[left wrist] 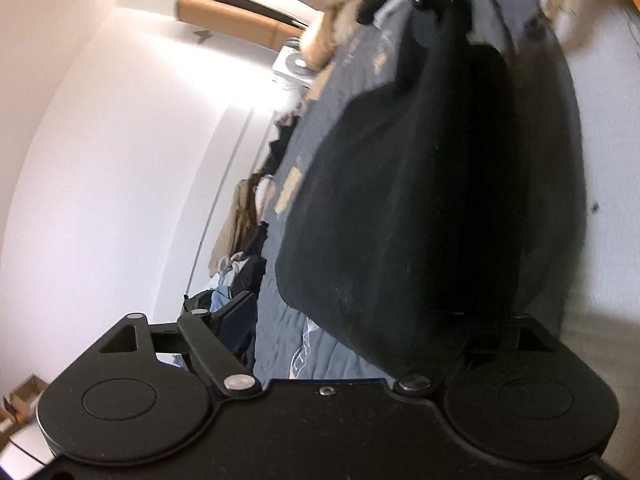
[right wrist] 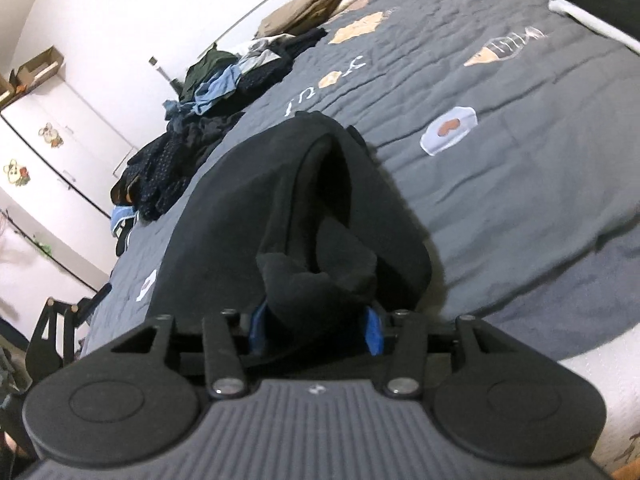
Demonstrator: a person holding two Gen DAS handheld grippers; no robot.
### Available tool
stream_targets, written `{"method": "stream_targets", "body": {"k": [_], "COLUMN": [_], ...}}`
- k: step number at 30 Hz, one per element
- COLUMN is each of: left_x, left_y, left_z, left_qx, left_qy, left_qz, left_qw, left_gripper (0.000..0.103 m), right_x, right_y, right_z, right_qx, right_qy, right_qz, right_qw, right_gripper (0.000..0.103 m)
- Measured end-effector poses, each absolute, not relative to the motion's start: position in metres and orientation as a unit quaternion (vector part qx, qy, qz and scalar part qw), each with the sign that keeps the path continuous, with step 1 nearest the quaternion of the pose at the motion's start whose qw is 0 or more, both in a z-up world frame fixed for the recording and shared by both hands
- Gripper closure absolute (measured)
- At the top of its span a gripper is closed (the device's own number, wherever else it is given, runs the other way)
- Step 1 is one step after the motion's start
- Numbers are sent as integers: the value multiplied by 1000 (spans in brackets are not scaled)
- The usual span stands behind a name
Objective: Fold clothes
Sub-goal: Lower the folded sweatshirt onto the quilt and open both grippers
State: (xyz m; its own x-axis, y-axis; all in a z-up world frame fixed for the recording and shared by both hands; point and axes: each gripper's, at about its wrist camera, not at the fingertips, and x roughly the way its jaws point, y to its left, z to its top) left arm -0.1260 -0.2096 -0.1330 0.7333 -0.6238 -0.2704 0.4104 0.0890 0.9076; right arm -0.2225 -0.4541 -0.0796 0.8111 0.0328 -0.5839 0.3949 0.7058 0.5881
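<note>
A black garment (right wrist: 240, 216) lies on the grey quilted bed (right wrist: 500, 184), folded over with a looped edge. A bunched corner of it (right wrist: 320, 276) stands between the blue pads (right wrist: 374, 330) of my right gripper (right wrist: 316, 322); the jaws are parted and the pads do not seem to press it. In the left wrist view, which is rolled sideways, the same black garment (left wrist: 400, 200) spreads across the quilt (left wrist: 280, 332). My left gripper (left wrist: 380, 316) is open wide. One finger (left wrist: 236, 314) stands clear of the cloth and the other is hidden under the garment's edge.
Heaps of unfolded clothes (right wrist: 224, 80) line the bed's far side along the white wall (left wrist: 120, 160). A beige sleeve (left wrist: 336, 24) and a dark tool show at the top of the left view. A white wardrobe (right wrist: 44, 152) stands at left.
</note>
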Motion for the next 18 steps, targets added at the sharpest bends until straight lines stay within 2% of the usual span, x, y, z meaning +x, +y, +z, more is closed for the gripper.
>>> {"method": "stream_targets", "body": {"k": [5,9,11,13,15,17,18], "left_x": [-131,-140,-144,-138,-132,-126,-123], "left_y": [-212,-208,-206,-205,-203,-199,-197], "left_z": [-127,-118,-114,-104,-92,-80,-73], "left_qx": [556,533,521,495,465,432,413], "left_qy": [-100,-96,-85,-46,-4,40,60], "left_qz": [-358,-378,-389,-422,-455,-493,-513], "left_qw": [744,751,755,758,760,754,750], "left_gripper": [25,24,24,23,22,13,13], "right_x": [-219,-216,-214,-212,-209,-207,-208], "right_y": [-454,-450,-449,-449,-446,-446,-445], "right_z": [-75,-73,-72,-73,-77,-81,-82], "right_qx": [358,345,340,325,303,299,298], "right_qy": [249,236,234,248,277,305,313], "right_qz": [-120,-129,-133,-135,-140,-148,-151], "right_qw": [892,900,901,902,901,892,889], "right_gripper": [58,72,72,70,61,52,50]}}
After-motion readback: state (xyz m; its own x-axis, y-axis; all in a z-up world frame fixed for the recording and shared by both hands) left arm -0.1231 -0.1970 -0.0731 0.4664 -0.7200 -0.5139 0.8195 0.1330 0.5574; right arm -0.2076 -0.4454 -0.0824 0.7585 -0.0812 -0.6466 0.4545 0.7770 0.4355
